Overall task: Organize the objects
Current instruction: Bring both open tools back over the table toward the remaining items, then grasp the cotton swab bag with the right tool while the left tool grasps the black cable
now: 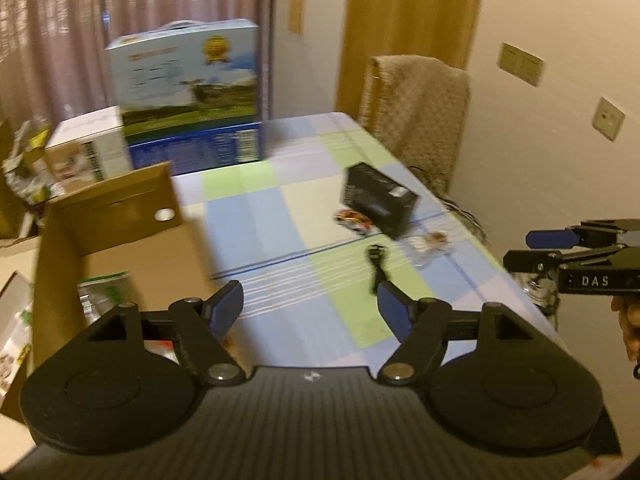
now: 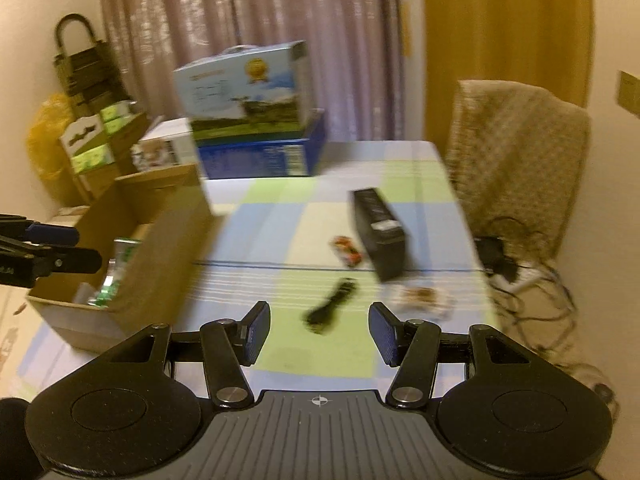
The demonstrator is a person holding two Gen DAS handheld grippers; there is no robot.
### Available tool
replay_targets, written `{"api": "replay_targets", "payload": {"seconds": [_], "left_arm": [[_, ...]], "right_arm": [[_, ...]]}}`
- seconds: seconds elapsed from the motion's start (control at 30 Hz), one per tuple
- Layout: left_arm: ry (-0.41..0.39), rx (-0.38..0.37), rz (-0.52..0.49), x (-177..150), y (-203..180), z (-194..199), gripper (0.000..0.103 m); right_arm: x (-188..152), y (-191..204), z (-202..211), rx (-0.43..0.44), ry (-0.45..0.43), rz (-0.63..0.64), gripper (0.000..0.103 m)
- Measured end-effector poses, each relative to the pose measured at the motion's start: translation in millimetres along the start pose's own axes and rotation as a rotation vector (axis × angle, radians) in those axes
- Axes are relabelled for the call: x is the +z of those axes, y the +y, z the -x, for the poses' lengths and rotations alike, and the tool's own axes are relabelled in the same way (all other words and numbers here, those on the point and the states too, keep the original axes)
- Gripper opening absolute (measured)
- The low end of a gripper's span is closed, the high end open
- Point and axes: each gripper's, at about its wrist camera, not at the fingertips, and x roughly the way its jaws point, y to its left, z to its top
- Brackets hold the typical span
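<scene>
My left gripper [image 1: 310,308] is open and empty above the checked tablecloth [image 1: 280,216], next to the open cardboard box [image 1: 112,216]. My right gripper [image 2: 320,330] is open and empty, just short of a small black strap-like item [image 2: 330,306]. That item also shows in the left wrist view [image 1: 376,266]. Beyond it lie a black box [image 2: 380,232], a small red-and-white packet [image 2: 346,250] and a clear packet with brown contents [image 2: 420,298]. The cardboard box [image 2: 132,240] holds green-and-white packets [image 2: 116,268].
A blue and white carton [image 2: 248,96] sits on a blue box [image 2: 260,156] at the table's far end. A chair with a beige cover [image 2: 516,152] stands at the right. Cables [image 2: 528,292] lie on the floor. More boxes are stacked at the left [image 2: 96,144].
</scene>
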Motion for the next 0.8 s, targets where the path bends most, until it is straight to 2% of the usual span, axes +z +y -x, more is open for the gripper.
{"api": "replay_targets", "payload": {"seconds": [0.13, 0.3, 0.5, 0.8], "left_arm": [[0.015, -0.029, -0.02, 4.9, -31.3, -21.1, 0.073], [0.04, -0.028, -0.041, 4.6, -58.6, -52.3, 0.073], [0.074, -0.018, -0.042, 2.4, -74.2, -96.7, 0.073], [0.135, -0.021, -0.057, -2.4, -85.7, -163.9, 0.072]], "right_arm": [[-4.9, -32.9, 5.7, -0.028, 0.019, 0.004, 0.052], [-8.8, -65.3, -4.6, -0.045, 0.044, 0.029, 0.052], [-8.7, -92.7, -43.5, -0.009, 0.088, 0.106, 0.052], [-7.4, -104.5, -105.9, 0.044, 0.147, 0.293, 0.052]]}}
